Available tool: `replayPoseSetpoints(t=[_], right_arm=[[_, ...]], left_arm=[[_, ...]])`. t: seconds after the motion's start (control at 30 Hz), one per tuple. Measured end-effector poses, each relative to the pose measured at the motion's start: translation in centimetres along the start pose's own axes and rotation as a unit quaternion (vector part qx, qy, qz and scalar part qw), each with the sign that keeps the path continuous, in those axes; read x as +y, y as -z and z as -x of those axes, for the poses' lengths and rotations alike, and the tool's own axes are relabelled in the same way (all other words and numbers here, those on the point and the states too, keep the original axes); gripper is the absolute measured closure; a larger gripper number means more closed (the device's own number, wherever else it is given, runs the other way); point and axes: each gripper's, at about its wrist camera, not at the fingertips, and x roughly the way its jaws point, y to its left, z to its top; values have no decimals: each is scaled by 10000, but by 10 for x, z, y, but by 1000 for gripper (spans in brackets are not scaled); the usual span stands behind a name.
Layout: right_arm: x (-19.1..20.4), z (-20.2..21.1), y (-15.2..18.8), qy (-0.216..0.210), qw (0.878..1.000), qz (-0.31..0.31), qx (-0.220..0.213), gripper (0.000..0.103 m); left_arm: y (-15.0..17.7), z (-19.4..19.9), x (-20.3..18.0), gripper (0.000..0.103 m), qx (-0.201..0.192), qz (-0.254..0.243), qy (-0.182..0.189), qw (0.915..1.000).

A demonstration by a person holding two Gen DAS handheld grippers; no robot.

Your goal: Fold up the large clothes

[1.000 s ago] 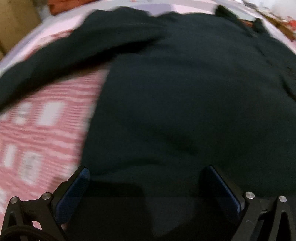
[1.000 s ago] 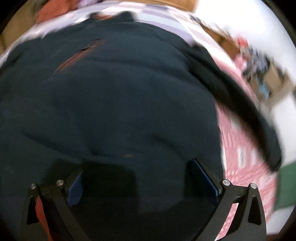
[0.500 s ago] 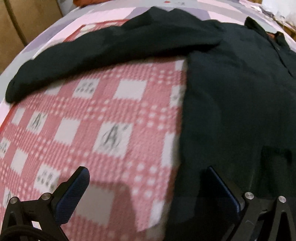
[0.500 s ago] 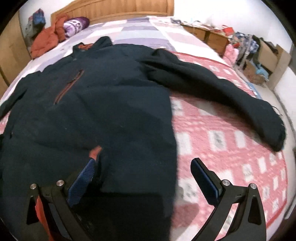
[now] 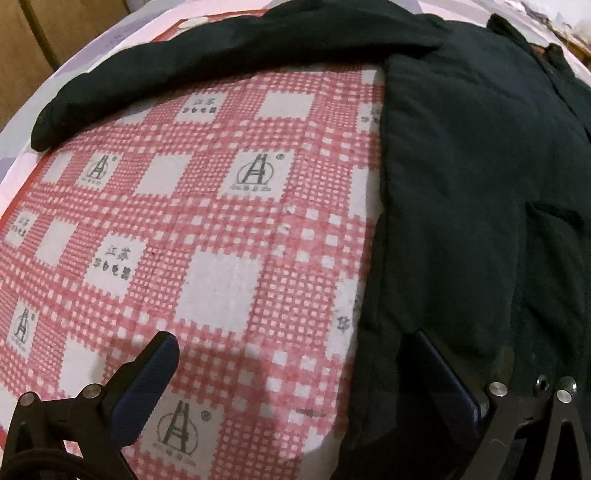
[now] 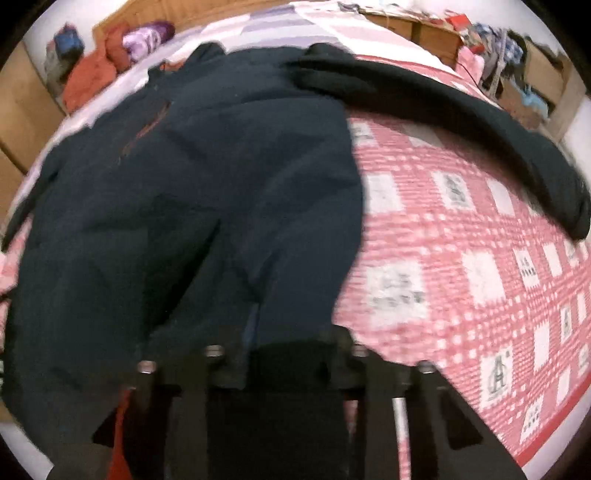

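Nearby, orange clothing (image 6: 88,83), cluttered boxes (image 6: 532,77), wooden headboard (image 6: 110,22)

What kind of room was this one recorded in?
Most likely a bedroom. A dark jacket lies spread on a bed with a red checked bedspread, a wooden headboard stands at the far end, and loose clothes are piled near it.

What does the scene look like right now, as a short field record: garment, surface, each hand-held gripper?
garment: dark jacket spread flat, sleeves out to both sides
surface: red-and-white checked bedcover
left hand-held gripper: open, straddling the jacket's side edge near the hem
right hand-held gripper: jaws have just been closing, now pinching jacket fabric at the hem
background: orange garment near the headboard
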Motion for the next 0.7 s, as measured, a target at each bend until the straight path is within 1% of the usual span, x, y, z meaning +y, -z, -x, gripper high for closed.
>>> replayPoseSetpoints(t=[0.03,0.07,0.1,0.13,0.23,0.3,0.37,0.4,0.43,0.47,0.5,0.53,0.57,0.6,0.63,0.67,0.7], right_arm=[[-9,3,-2,49,10000,-82,-6,87],[-19,6,-1,317,9994,-154,-15,92],[-23,8,2,451,9988,-213,-21,102],[-24,11,3,473,9986,-256,-10,102],[-6,22,17,566,9982,185,34,102],[7,30,29,552,9981,283,36,101],[22,42,48,564,9978,337,-34,101],[41,40,54,500,9978,434,-33,101],[53,46,72,461,9972,587,1,101],[67,42,85,456,9942,965,101,101],[77,37,104,595,9875,1449,182,101],[75,39,119,656,9851,1579,160,101],[65,40,129,746,9850,1552,80,101],[46,41,134,914,9882,1223,98,101],[31,44,134,940,9912,924,114,102],[15,50,134,1123,9916,637,118,102],[8,52,134,1507,9866,588,193,100]], left_arm=[[1,2,-1,0,-14,-69,-7,10000],[4,5,-2,0,-29,-115,-3,9999],[6,8,-4,0,-49,-165,5,9999],[8,10,-5,0,-58,-206,11,9998],[16,23,-17,0,-130,-317,67,9994],[20,32,-26,0,-207,-399,201,9988],[33,42,-41,0,-257,-622,305,9973],[43,45,-51,0,-243,-822,339,9957],[51,46,-58,0,-228,-990,325,9943],[63,46,-67,0,-220,-1209,248,9921],[71,48,-70,0,-271,-1321,194,9907],[78,51,-69,0,-365,-1311,183,9905],[80,52,-65,0,-375,-1217,219,9916],[81,52,-59,0,-342,-1085,278,9931],[81,52,-54,0,-302,-973,312,9943],[81,52,-51,0,-278,-898,300,9951],[82,53,-50,0,-271,-884,256,9954]])
